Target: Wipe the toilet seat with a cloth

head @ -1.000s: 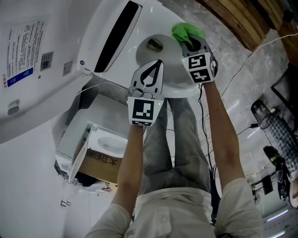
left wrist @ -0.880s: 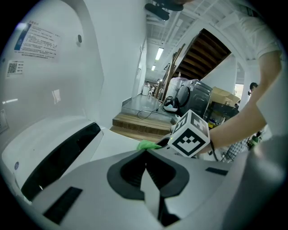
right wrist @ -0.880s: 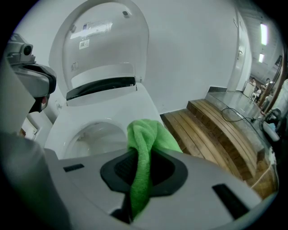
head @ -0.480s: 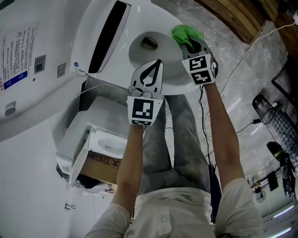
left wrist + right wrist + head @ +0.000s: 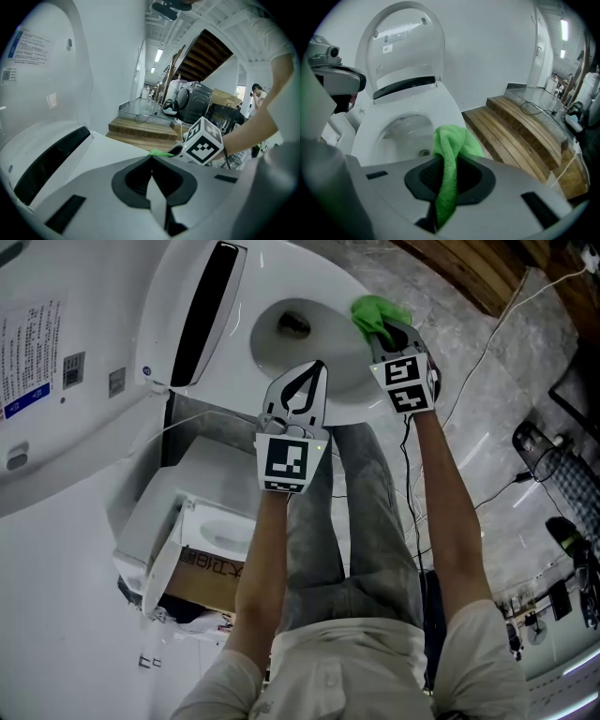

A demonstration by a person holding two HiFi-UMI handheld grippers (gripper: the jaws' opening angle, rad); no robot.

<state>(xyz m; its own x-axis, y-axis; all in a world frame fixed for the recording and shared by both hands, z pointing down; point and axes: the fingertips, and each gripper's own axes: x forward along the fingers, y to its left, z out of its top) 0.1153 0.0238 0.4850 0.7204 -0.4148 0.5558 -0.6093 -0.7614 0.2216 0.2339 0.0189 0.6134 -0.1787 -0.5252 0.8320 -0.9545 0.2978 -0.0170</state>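
Note:
The white toilet seat [image 5: 330, 298] rings the bowl, and its lid [image 5: 401, 42] stands raised behind. A green cloth [image 5: 378, 312] lies on the seat's right rim. My right gripper [image 5: 386, 331] is shut on this cloth [image 5: 451, 154], which hangs between its jaws over the rim. My left gripper [image 5: 310, 371] is shut with nothing in it and hovers over the seat's front edge, left of the right one. In the left gripper view its jaws [image 5: 151, 161] meet in a line, with the cloth's edge [image 5: 161, 152] and the right gripper's marker cube [image 5: 202, 143] beyond.
A cardboard box [image 5: 202, 563] holding a white fixture stands to the left of the person's legs [image 5: 352, 512]. Wooden steps [image 5: 487, 273] rise to the right of the toilet. Cables [image 5: 487, 371] trail over the marble floor, with gear at the far right.
The right gripper has drawn the cloth slightly outward along the seat's right rim, away from the bowl. The left gripper has stayed in place, still shut.

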